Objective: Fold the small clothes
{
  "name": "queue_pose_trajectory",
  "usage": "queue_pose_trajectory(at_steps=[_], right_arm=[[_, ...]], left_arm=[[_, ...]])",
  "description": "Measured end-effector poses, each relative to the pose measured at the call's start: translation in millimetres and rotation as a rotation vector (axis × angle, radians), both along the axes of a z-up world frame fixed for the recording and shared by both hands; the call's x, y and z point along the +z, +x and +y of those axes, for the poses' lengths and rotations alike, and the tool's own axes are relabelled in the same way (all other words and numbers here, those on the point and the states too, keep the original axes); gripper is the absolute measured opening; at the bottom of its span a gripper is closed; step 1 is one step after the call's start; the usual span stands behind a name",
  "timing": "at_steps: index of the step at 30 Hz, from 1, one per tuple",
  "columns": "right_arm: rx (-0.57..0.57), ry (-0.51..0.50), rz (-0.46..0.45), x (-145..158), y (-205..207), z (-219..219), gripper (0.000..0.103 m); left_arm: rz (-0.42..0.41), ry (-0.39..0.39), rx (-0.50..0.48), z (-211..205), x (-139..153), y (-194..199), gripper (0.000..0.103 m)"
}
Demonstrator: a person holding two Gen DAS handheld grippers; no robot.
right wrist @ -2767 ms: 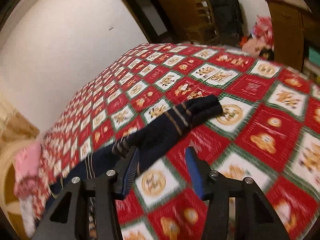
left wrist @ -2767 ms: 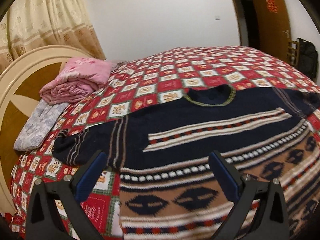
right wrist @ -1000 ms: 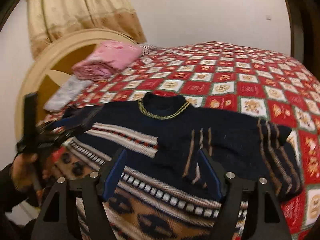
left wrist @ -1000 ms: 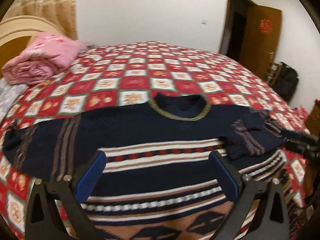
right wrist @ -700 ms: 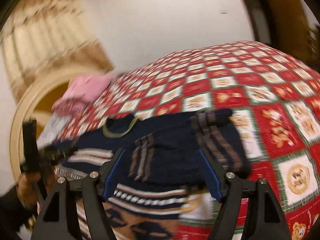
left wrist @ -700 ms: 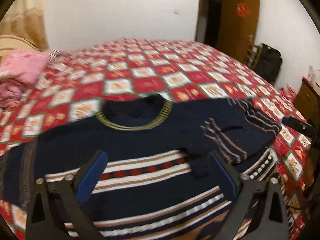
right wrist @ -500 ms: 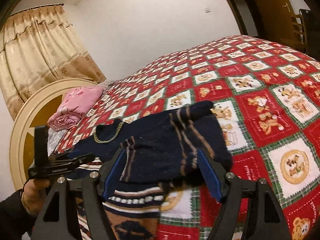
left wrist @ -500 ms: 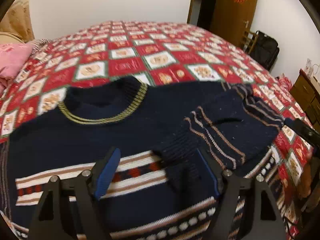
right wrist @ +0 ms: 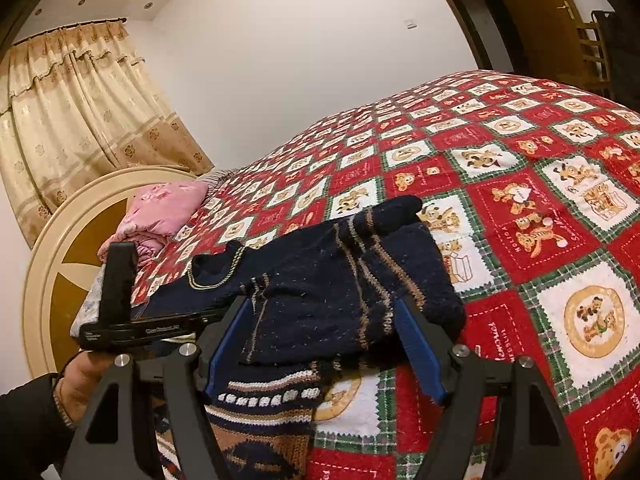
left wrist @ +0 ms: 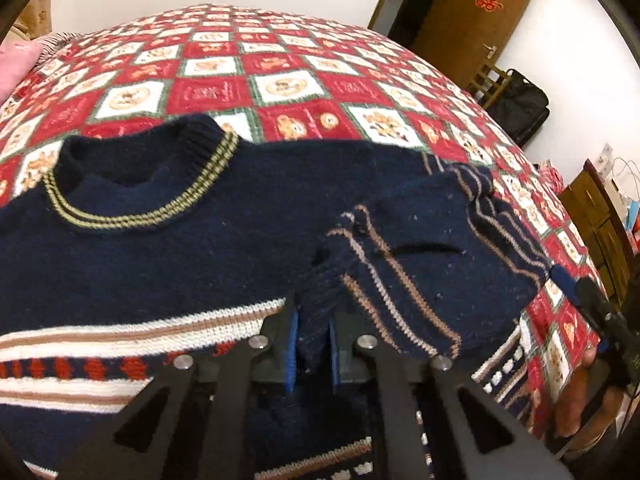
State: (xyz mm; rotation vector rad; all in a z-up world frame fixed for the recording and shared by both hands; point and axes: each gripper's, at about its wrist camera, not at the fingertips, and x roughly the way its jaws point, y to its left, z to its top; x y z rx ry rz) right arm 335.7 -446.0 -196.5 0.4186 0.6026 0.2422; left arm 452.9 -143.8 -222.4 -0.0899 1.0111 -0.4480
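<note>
Across the red checked bedspread (left wrist: 288, 84) lies your navy sweater (left wrist: 168, 248), collar at 11 o'clock in the left wrist view, its striped sleeve (left wrist: 420, 264) folded inward over the chest toward 3 o'clock. Your left claw (left wrist: 311, 350) is pinched tight on that sleeve's cuff at 6 o'clock, blue pads pressing the knit from both sides. Your right claw (right wrist: 324, 354) stands spread wide and holds nothing, its fingers flanking the folded sleeve's edge. Toward 9 o'clock in the right wrist view, a pink quilt (right wrist: 160, 212) rests by the headboard (right wrist: 52, 276).
</note>
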Motion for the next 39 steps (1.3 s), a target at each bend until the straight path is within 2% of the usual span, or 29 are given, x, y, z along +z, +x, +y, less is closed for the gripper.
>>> queue_pose_trajectory(at_steps=[4,9,13,17,26,32,37,39], right_arm=[[-0.035,0.001,-0.016,1.3,-1.0,-5.6,0.074],[-0.056,0.034,-0.010,0.3,-0.8,-12.5,0.074],[-0.054,0.036,-0.007,0.3,-0.8,-12.1,0.074],[-0.040,0.027,-0.012,0.9,-1.4,-7.9,0.074],[0.037,-0.026,0.019,-7.3,2.9,12.2,0.075],[0.085,-0.081,0.001,-6.4,0.1,27.1,0.075],[0.160,-0.062,-0.058,-2.2,4.9,40.3,0.075],[0.177,-0.085,-0.021,-7.1,15.3,48.0,0.075]], left_arm=[[-0.049,-0.035,0.020,16.0,29.8,6.4,0.012],[-0.109,-0.034,0.073,53.3,67.9,13.2,0.011],[-0.122,-0.031,0.126,83.5,78.3,18.3,0.011],[-0.093,-0.017,0.167,104.5,72.3,22.4,0.011],[0.033,0.020,0.229,136.3,34.0,38.5,0.011],[0.050,0.040,0.249,145.8,22.7,42.0,0.012],[0.061,0.094,0.235,133.8,8.5,45.5,0.012],[0.080,0.091,0.246,138.0,4.0,45.3,0.012]])
